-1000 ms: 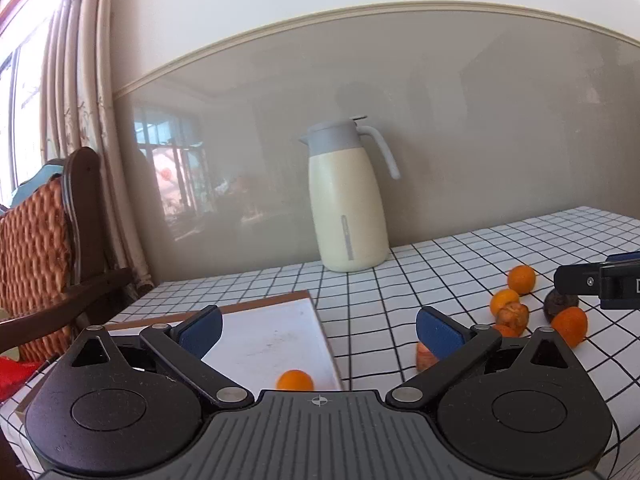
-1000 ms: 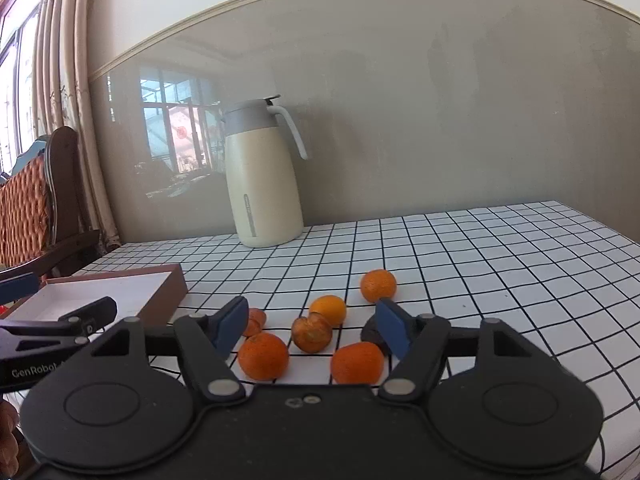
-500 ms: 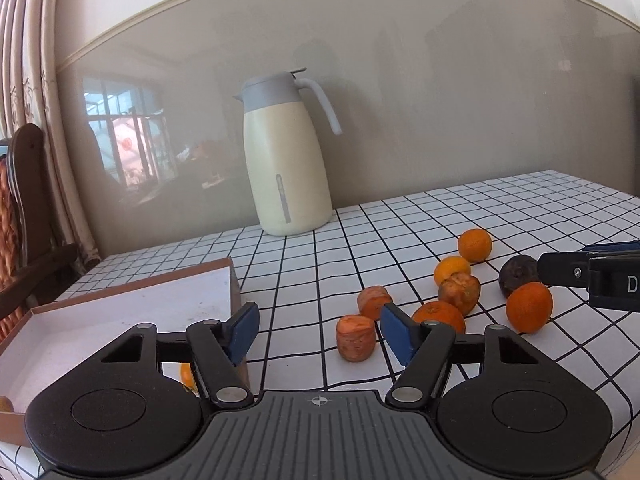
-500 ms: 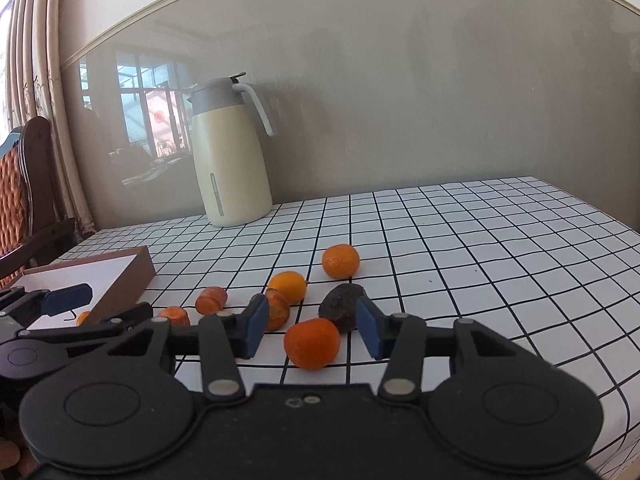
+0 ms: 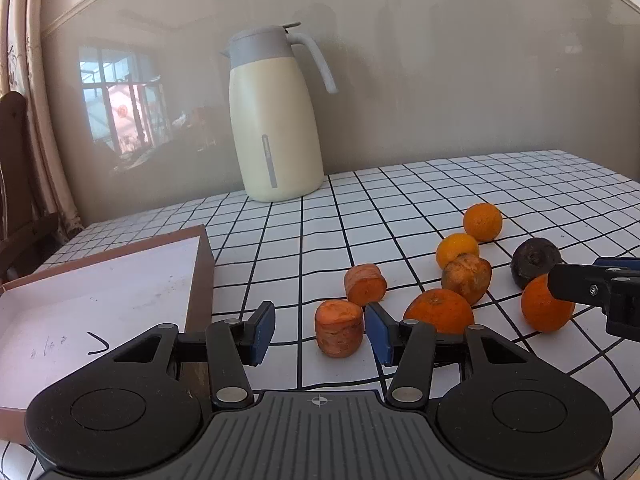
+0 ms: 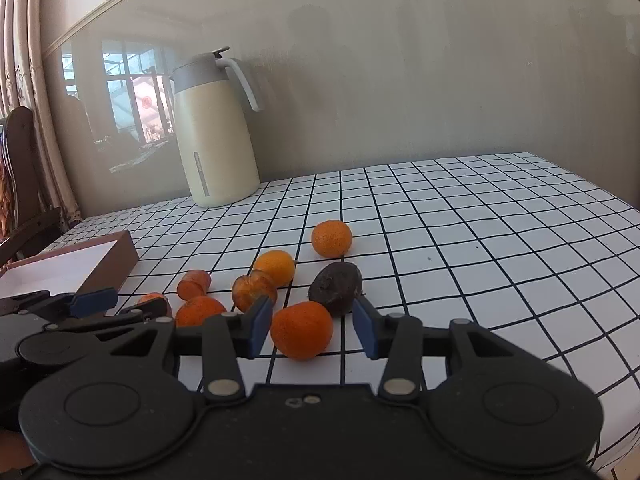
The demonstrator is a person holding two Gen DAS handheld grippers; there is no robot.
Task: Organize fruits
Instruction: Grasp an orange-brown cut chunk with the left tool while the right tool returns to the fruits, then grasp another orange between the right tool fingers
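Several oranges and cut orange chunks lie on the checked tablecloth. My left gripper (image 5: 320,334) is open around a cut chunk (image 5: 339,328); a second chunk (image 5: 365,283) and an orange (image 5: 438,310) lie just beyond. My right gripper (image 6: 307,326) is open around an orange (image 6: 301,330), with a dark wrinkled fruit (image 6: 336,288) right behind it. The brown box with a white inside (image 5: 100,292) sits at the left. The right gripper's finger shows in the left wrist view (image 5: 596,284) beside the same orange (image 5: 544,307).
A cream thermos jug (image 5: 276,120) stands at the back by the wall. More oranges (image 6: 331,238) (image 6: 276,266) and a shrivelled brown one (image 6: 253,290) lie mid-table. A wooden chair (image 5: 16,184) is at the far left. The table edge runs at the right.
Both grippers moved right and forward toward the fruit cluster. The left gripper left the box and now brackets a cut chunk; the right gripper now brackets an orange.
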